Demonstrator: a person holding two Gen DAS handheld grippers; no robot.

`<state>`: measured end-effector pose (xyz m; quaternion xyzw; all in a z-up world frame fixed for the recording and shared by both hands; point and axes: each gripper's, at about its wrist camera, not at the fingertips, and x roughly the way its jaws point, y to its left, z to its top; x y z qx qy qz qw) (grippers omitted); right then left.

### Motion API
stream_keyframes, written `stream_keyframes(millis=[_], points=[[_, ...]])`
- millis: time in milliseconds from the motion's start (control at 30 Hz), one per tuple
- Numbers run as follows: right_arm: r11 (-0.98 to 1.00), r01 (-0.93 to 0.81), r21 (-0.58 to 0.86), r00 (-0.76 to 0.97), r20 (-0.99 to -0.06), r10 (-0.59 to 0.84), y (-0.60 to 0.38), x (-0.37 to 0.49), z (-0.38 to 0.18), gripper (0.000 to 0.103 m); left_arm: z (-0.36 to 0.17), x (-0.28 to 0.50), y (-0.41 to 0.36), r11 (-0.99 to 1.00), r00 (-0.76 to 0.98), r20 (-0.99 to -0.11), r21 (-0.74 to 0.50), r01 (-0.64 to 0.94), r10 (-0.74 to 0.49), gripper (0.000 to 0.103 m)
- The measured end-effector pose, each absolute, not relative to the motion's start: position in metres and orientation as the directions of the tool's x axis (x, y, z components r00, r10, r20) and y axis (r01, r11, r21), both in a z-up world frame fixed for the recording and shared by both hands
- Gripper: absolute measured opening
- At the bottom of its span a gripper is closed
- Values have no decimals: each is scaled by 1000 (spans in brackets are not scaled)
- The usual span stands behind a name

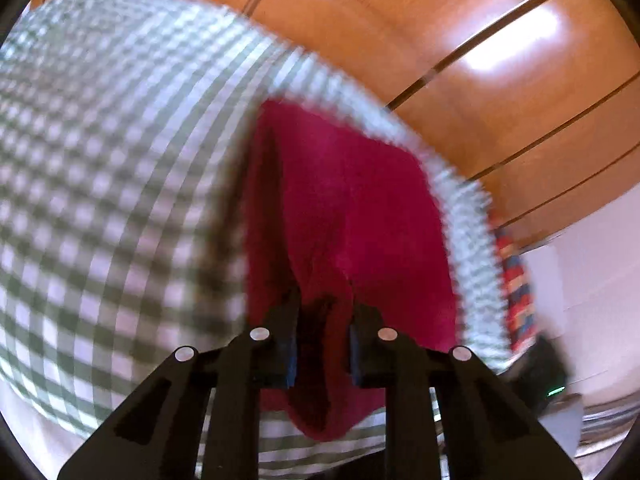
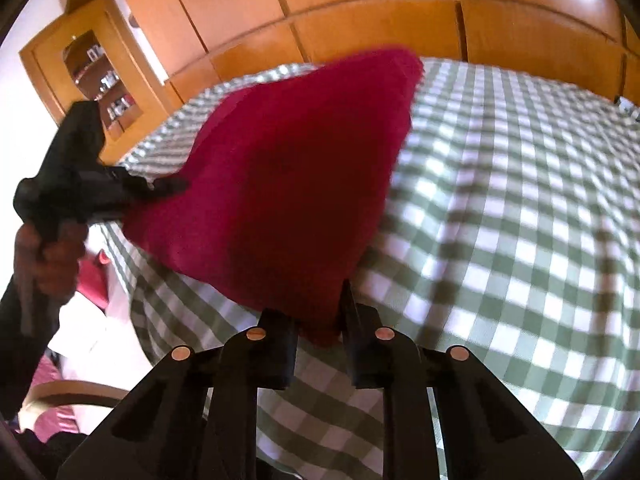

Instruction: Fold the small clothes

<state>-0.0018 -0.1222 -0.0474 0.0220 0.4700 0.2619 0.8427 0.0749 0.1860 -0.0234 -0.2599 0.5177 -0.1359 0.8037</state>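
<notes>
Crimson cloth (image 2: pixel 288 168) hangs stretched between my two grippers, lifted above the checked bedspread (image 2: pixel 500 208). Nearest to me in the right wrist view, my right gripper (image 2: pixel 320 320) is clenched on one corner of it: the fabric bunches into a narrow tip between the black fingers (image 2: pixel 280 332) and droops a little below them. From there the cloth spreads upward and away into a broad slanted sheet, its far corner reaching toward the wooden wardrobe (image 2: pixel 360 4). At the left edge of that same view, my left hand (image 2: pixel 48 256) holds the other gripper (image 2: pixel 160 188), whose tip bites into the cloth's opposite corner.

In the left wrist view, my left gripper (image 1: pixel 324 312) is also closed on the cloth (image 1: pixel 344 208), with a fold of it pinched between the blue-lined pads (image 1: pixel 290 344) and a loose lobe sagging beneath. Beyond the pinch the fabric rises steeply in front of the camera, the bedspread (image 1: pixel 112 168) lying blurred behind it on the left. Farther off stand the glossy wardrobe doors (image 1: pixel 500 60), and at the right a striped, multicoloured thing (image 1: pixel 516 276) I cannot make out.
</notes>
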Motion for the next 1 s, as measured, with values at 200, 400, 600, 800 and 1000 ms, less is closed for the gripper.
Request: stream_keyframes(millis=[200,400,600,800,1000], points=[[838,-454,304,381,-784,491,-138,-4,-33,24,-28,61,185,849,489,-756,-526,-59,-434,28],[843,-448,298,462,-730,504,-154,4,6,51,23,57,182,918,624,-724,-396,-26,-294,40],[830,-436,347,505,-669,545,-137,44,30,51,54,84,158,928,689,-662,-372,39,-294,39],[830,-368,420,517,-649,558,-116,101,31,51,42,112,130,957,670,-697,-282,74,-257,39],[848,-276,453,470,-705,530,-94,146,-10,51,3,127,130,960,622,-747,-279,24,-233,38]])
